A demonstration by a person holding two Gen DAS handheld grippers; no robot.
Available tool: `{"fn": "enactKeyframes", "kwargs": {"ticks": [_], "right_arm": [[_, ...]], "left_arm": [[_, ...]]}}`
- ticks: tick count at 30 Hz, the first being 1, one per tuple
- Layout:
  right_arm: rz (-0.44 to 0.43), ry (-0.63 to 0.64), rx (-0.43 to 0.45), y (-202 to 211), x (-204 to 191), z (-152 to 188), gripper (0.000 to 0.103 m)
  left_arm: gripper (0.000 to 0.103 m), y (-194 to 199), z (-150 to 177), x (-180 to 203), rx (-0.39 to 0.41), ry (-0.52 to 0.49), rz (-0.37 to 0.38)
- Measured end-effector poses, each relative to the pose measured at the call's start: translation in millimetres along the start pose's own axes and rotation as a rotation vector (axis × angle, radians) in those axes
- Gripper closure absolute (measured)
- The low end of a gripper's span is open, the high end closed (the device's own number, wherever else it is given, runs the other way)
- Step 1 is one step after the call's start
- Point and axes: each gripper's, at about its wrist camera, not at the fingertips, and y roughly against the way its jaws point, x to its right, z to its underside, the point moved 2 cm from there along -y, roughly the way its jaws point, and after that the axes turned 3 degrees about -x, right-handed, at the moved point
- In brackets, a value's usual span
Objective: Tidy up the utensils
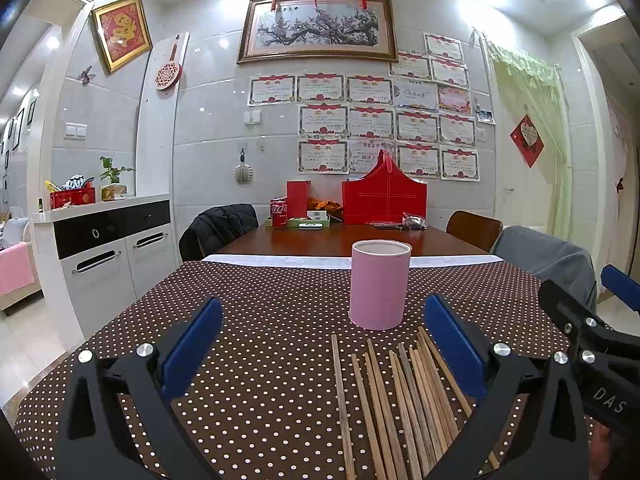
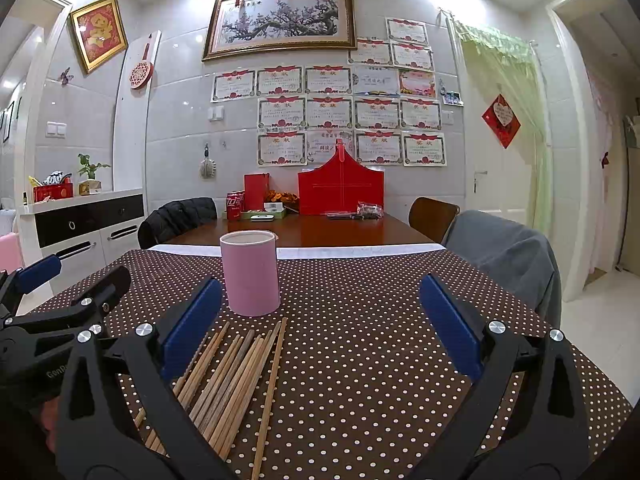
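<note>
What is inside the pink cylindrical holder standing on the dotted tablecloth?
Only the pale inner wall near the rim of the pink holder shows; nothing sticks out above it. Its bottom is hidden by its own wall. The wooden chopsticks all lie on the tablecloth in front.

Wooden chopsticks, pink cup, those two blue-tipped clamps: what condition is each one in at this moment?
Wooden chopsticks: lying loose on the dotted tablecloth, none in the cup.
Pink cylindrical cup: upright just beyond the chopsticks, open-topped; nothing sticks out, inside unseen.
Left gripper: open, holding nothing.
Right gripper: open, holding nothing.
Red soda can: upright at the table's far end.
</note>
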Motion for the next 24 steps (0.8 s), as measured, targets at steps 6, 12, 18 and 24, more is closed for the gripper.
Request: {"fn": "enactKeyframes", "kwargs": {"ticks": [6, 12, 18, 24], "right_arm": [[0.001, 0.000, -0.002, 2, 0, -2, 0.006], [0.009, 0.003, -0.026, 0, -5, 2, 0.006], [0.023, 0.011, -0.077, -12, -11, 4, 0.006], [0.045, 0.038, -0.199, -34, -16, 9, 0.006]], "left_arm": [[0.004, 0, 0, 0, -0.002, 0.000, 0.000], [0.004, -2, 2, -3, -0.015, 0.005, -0.016], [0.004, -12, 4, -5, -0.070, 0.007, -0.035], [0.004, -37, 9, -11, -0.229, 0.018, -0.014]]}}
